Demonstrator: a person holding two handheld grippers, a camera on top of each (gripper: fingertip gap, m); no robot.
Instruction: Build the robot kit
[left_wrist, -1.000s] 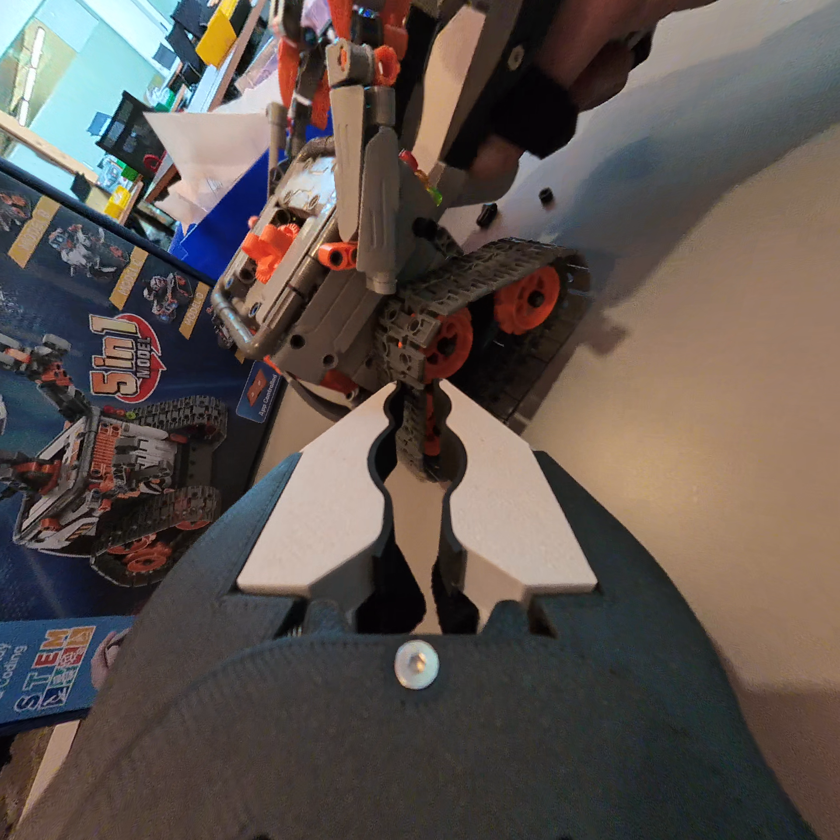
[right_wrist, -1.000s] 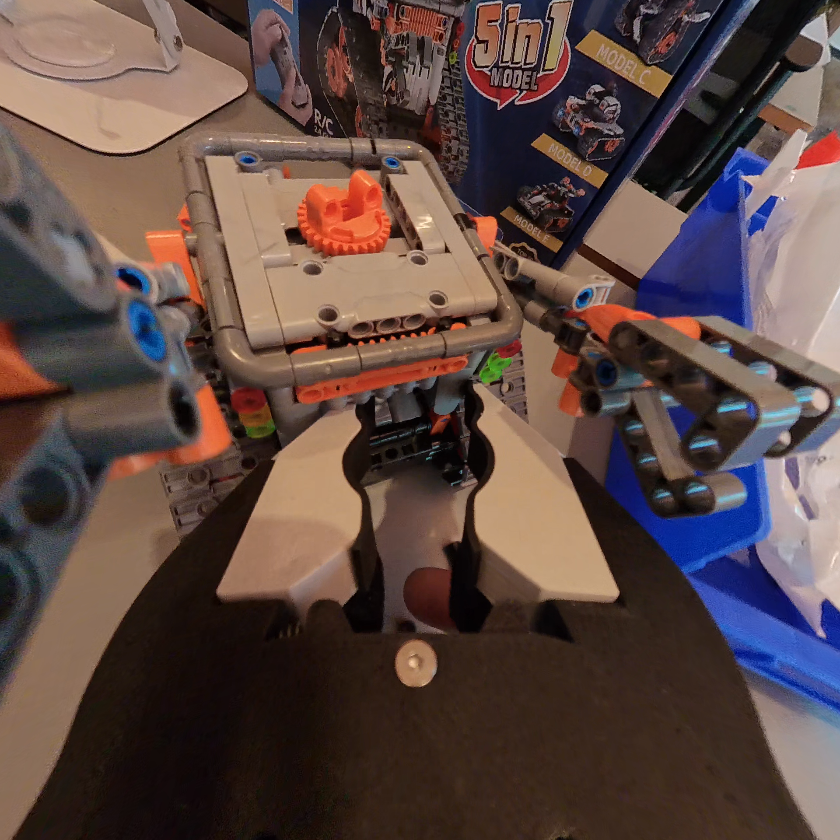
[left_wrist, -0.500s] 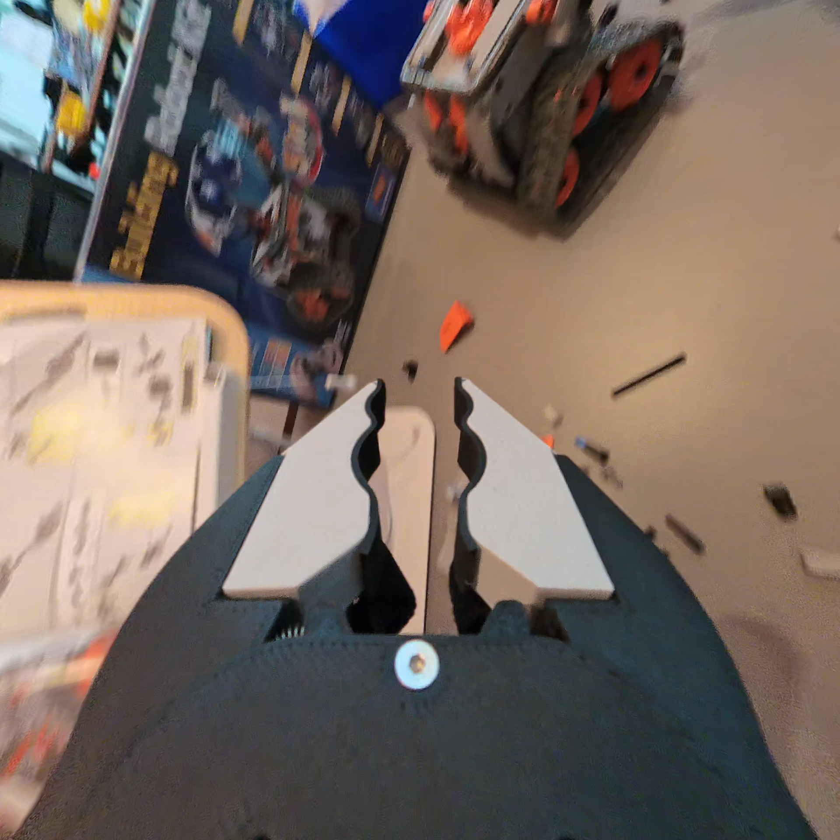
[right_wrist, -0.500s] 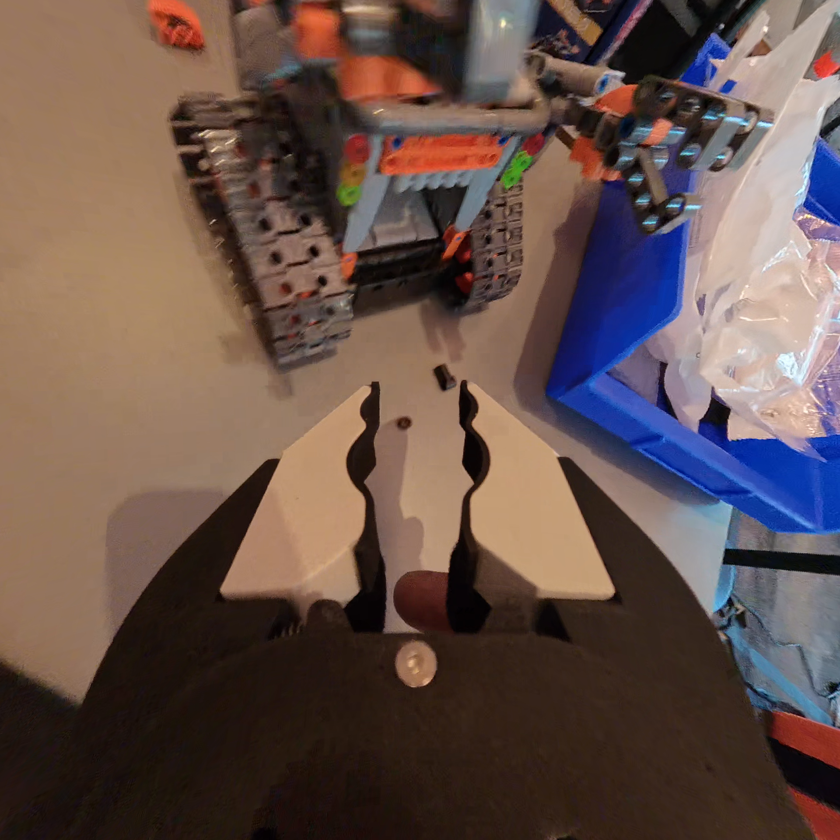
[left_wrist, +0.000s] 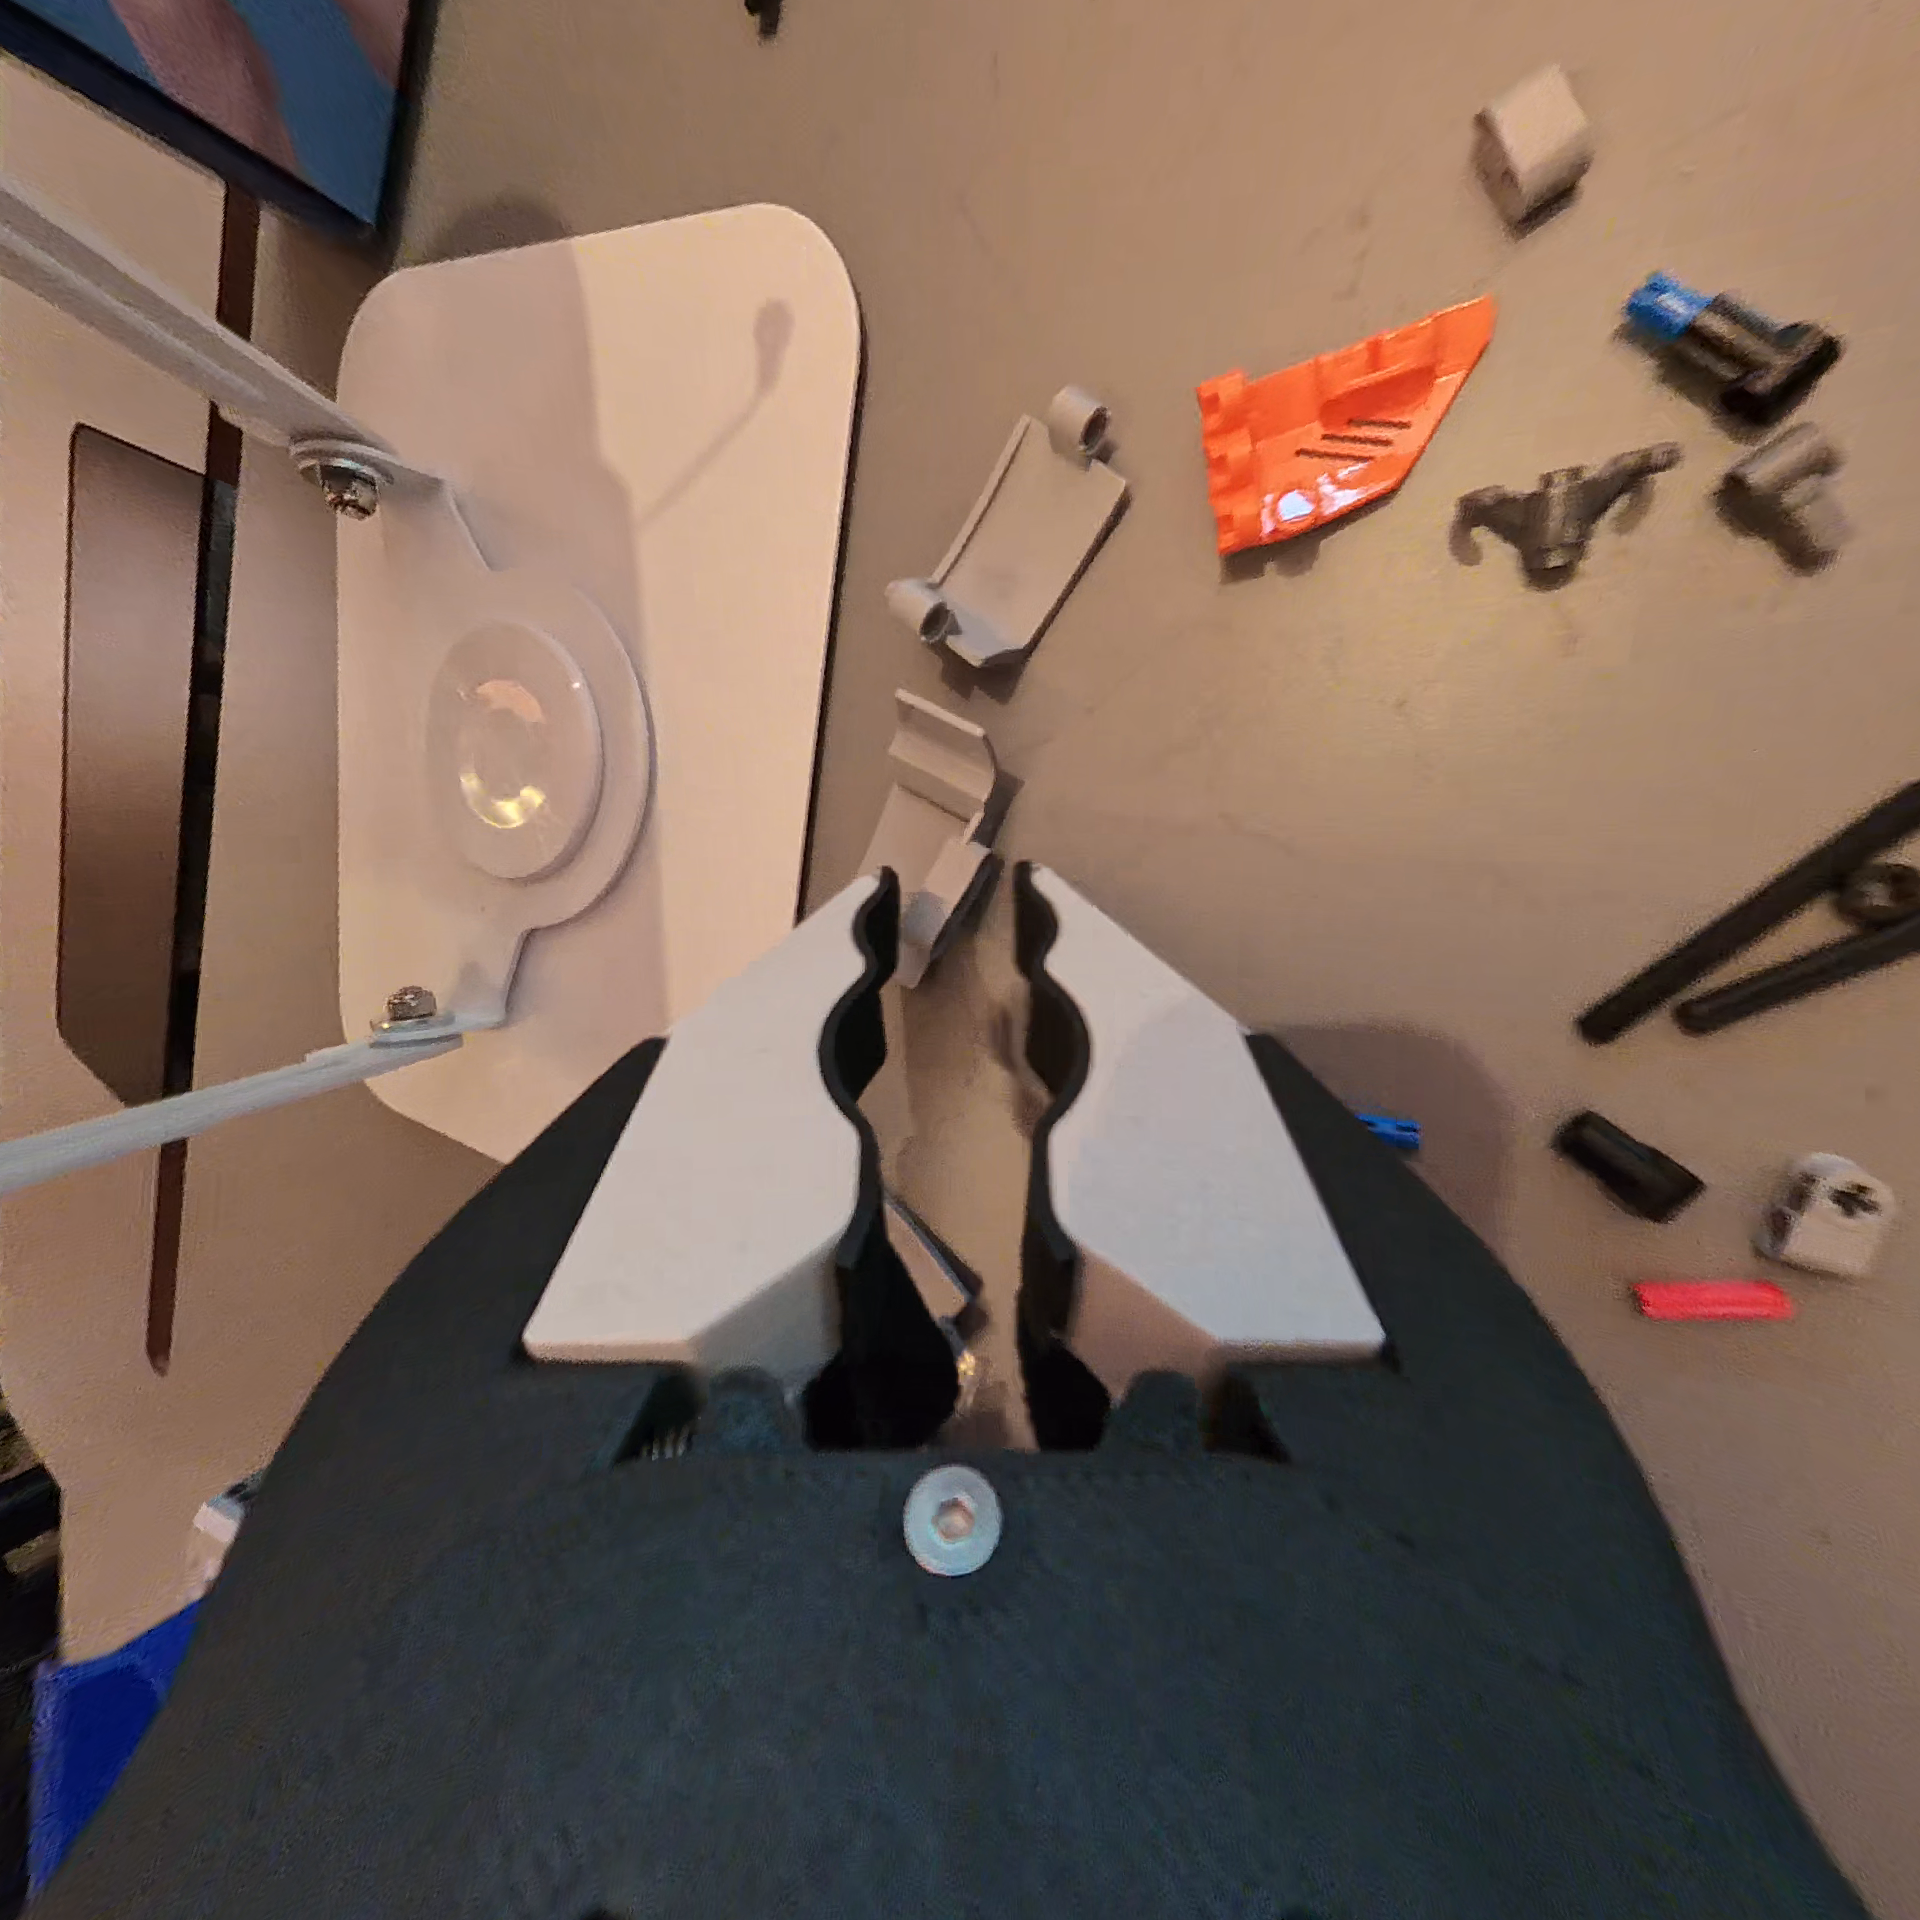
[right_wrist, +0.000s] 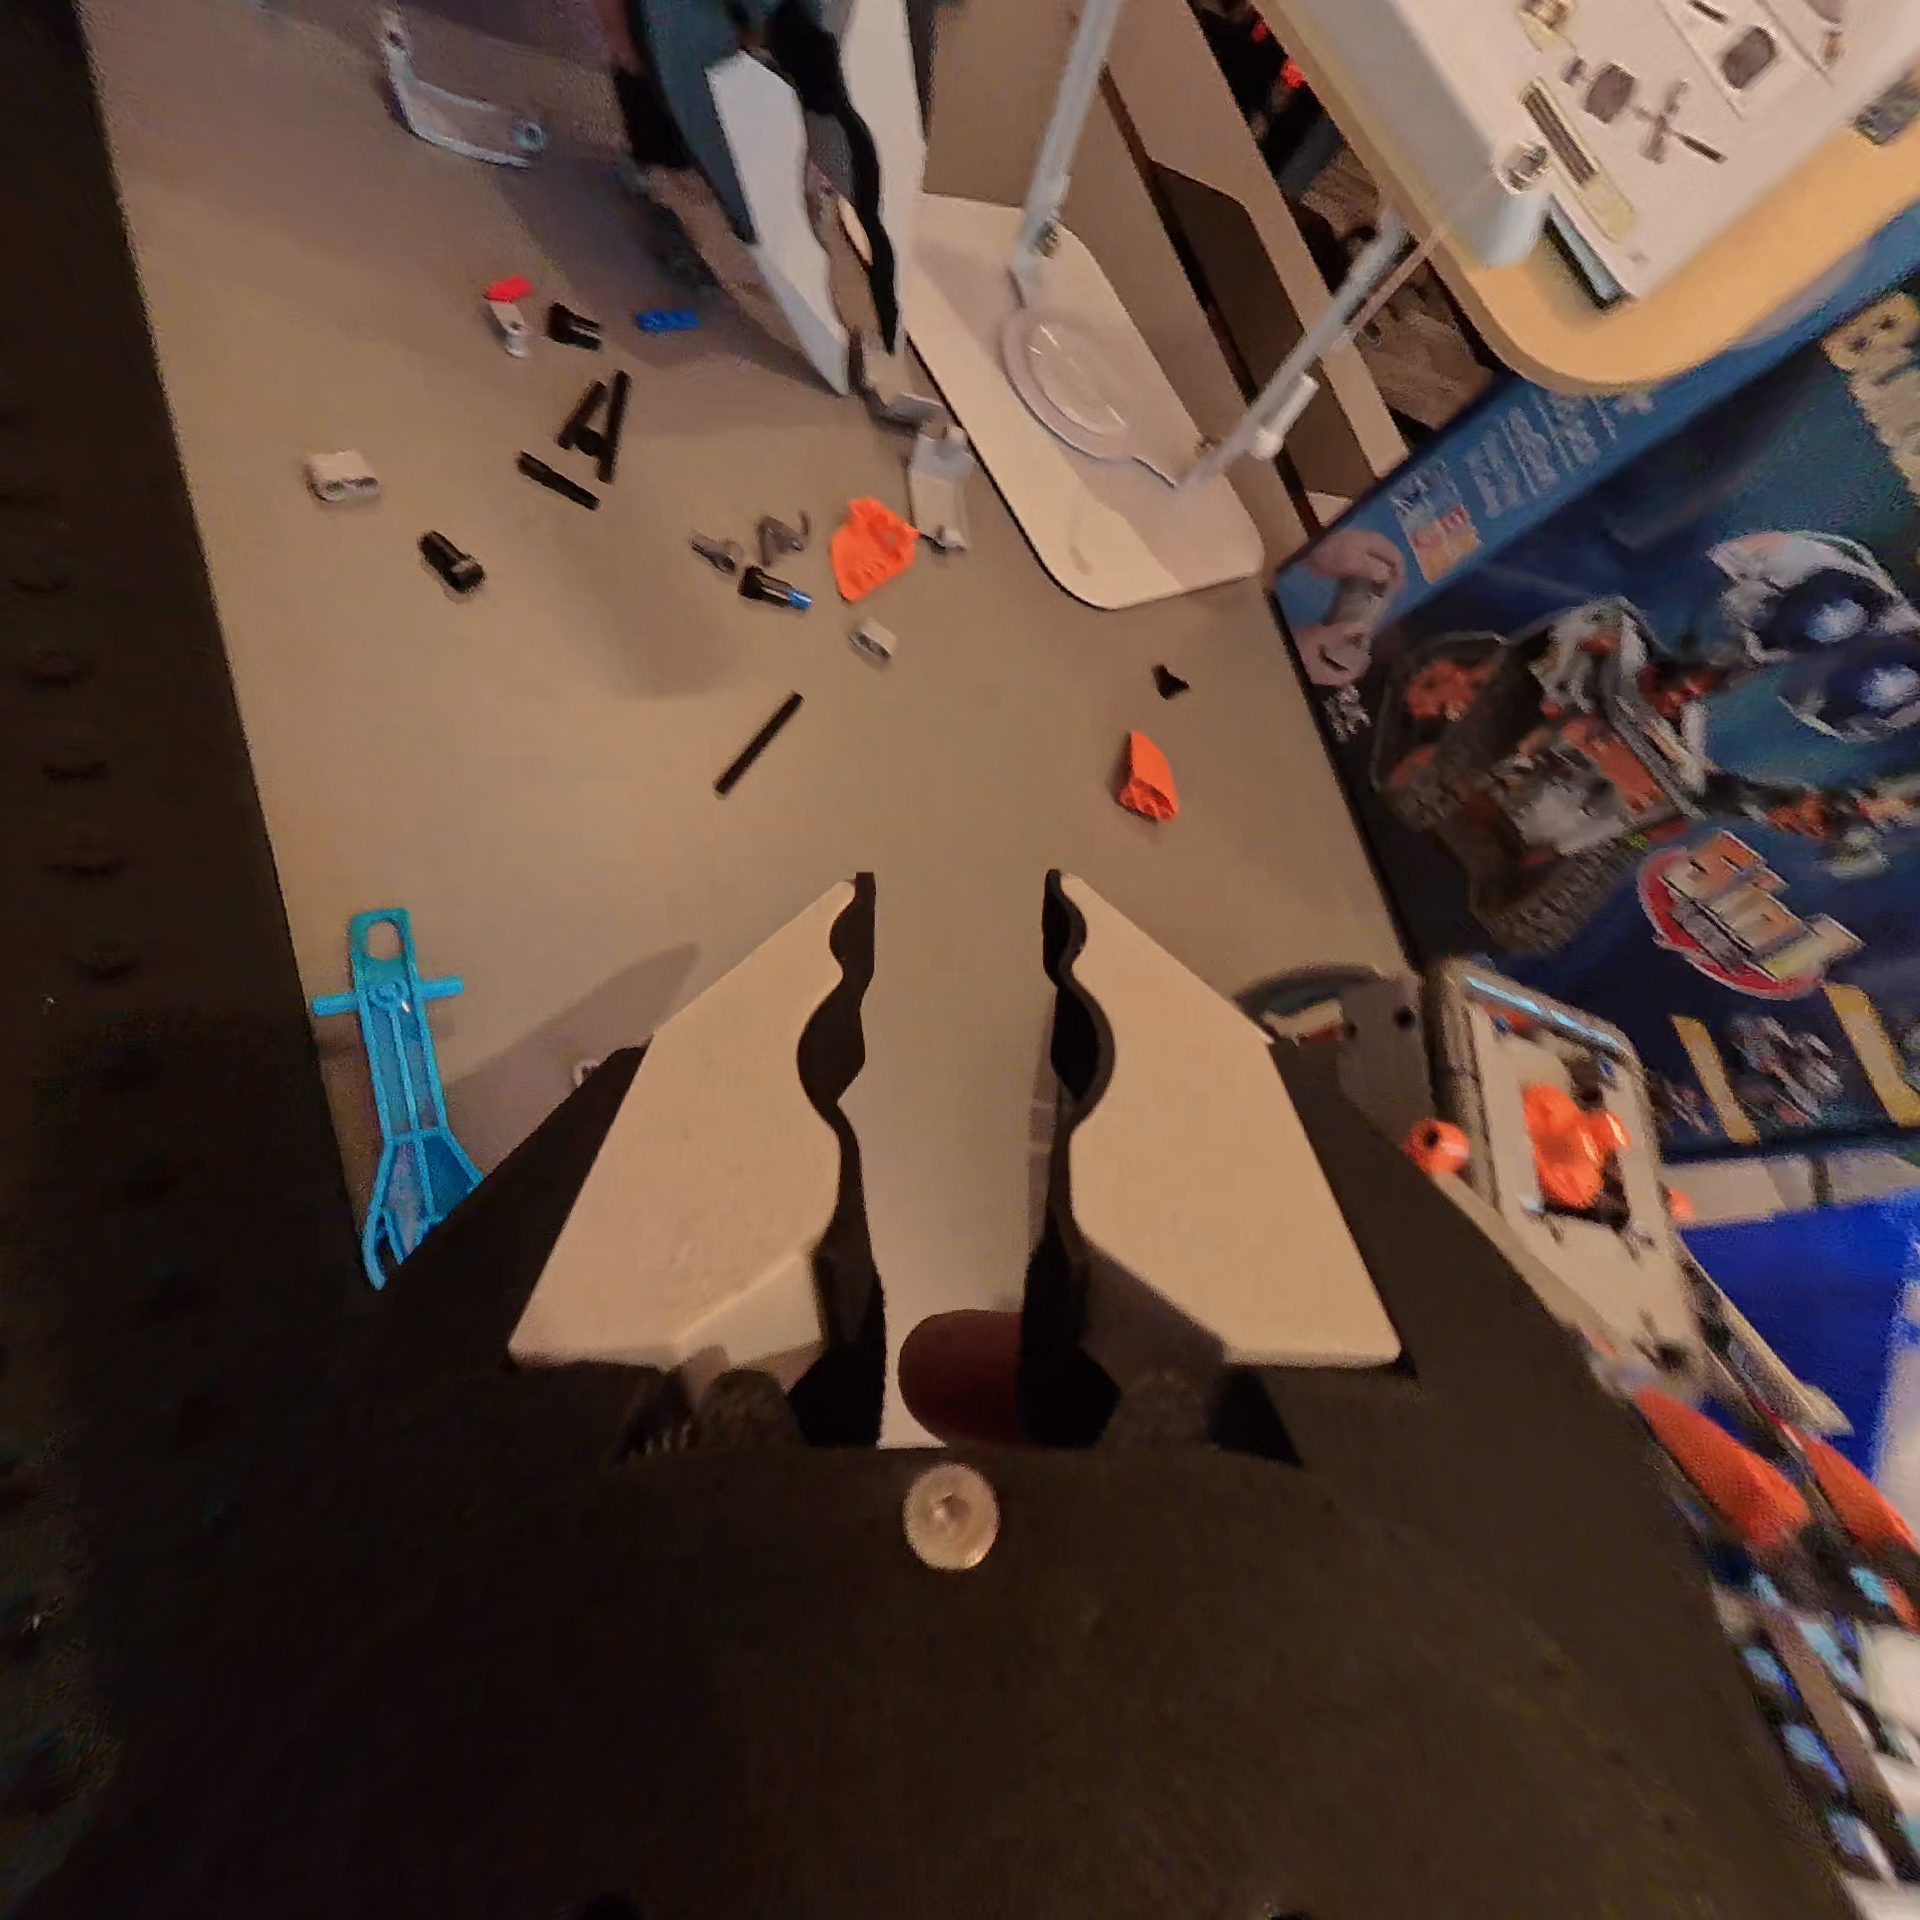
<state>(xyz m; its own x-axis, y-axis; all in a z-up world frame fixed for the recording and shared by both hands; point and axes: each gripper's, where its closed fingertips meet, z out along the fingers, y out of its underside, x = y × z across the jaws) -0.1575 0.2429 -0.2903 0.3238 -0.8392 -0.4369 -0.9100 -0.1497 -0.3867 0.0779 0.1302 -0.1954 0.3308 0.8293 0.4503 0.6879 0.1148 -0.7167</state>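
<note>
Tongs on the left (left_wrist: 948, 894) have let go of the tracked vehicle (right_wrist: 1558, 1143), now open over a grey clip (left_wrist: 940, 821); right tongs (right_wrist: 958, 894) open, empty.

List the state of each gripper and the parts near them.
Left gripper: open, jaws around a grey panel's end.
Right gripper: open, empty, above the table.
Orange panel: lying flat, loose.
Blue tool: lying flat.
</note>
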